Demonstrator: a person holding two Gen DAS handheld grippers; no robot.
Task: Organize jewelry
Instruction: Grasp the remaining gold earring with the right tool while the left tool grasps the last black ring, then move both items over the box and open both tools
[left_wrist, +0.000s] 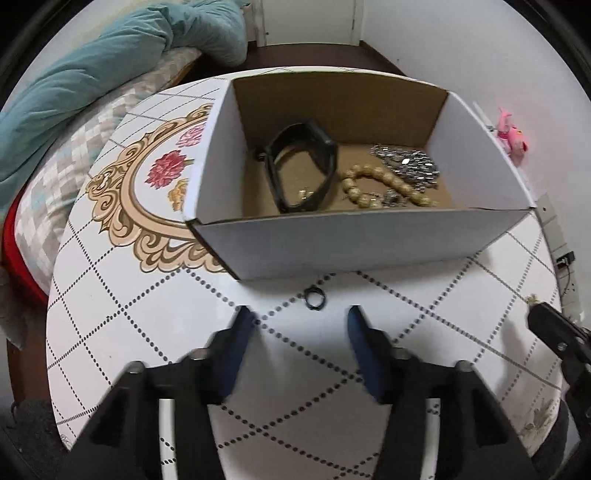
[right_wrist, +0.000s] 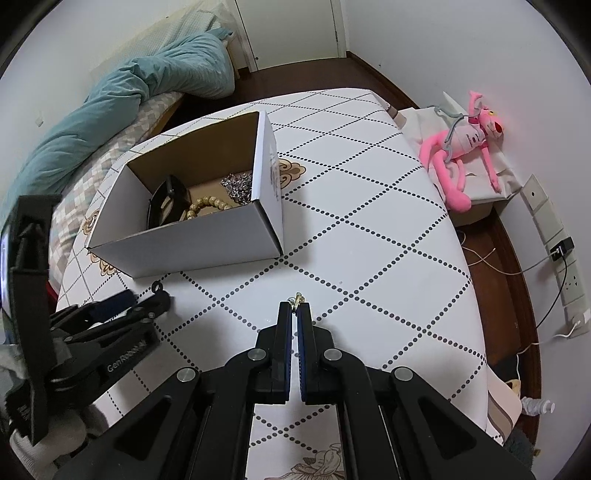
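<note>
Left tongs (left_wrist: 301, 319): held above the tabletop (left_wrist: 110, 314), pointing steeply down, jaws standing well apart with nothing between the pads. A small black ring (left_wrist: 314, 298) lies flat on the tabletop just beyond the tips, roughly centred on the gap, and just in front of the near wall of the white cardboard box (left_wrist: 332, 243). Ring and box wall are close but apart.

Right tongs (right_wrist: 296, 303): jaws closed to a narrow slit, pinching a small gold-coloured piece (right_wrist: 297, 297) at the very tips. It is too small to identify; possibly an earring or a charm. The tips sit over the middle of the tabletop, off the box's right-hand corner and well clear of it.

Box contents, from my left wrist view:
- black band (left_wrist: 303, 170), a strap closed into a loop, standing on edge, left half of the box floor
- beige bead bracelet (left_wrist: 384, 184), curled, to the right of the band
- silver cluster piece (left_wrist: 406, 162), against the right wall, behind the beads
- a small gold item (left_wrist: 304, 194) inside the band's loop, and a small silver item (left_wrist: 391, 197) touching the beads; both blurred

The box sits toward the far left of the tabletop, partly covering the printed floral medallion (left_wrist: 147, 192).

Off the tabletop: a bed with a teal duvet (right_wrist: 129, 103) beyond the left edge, a pink plush toy (right_wrist: 461, 155) past the right edge.
</note>
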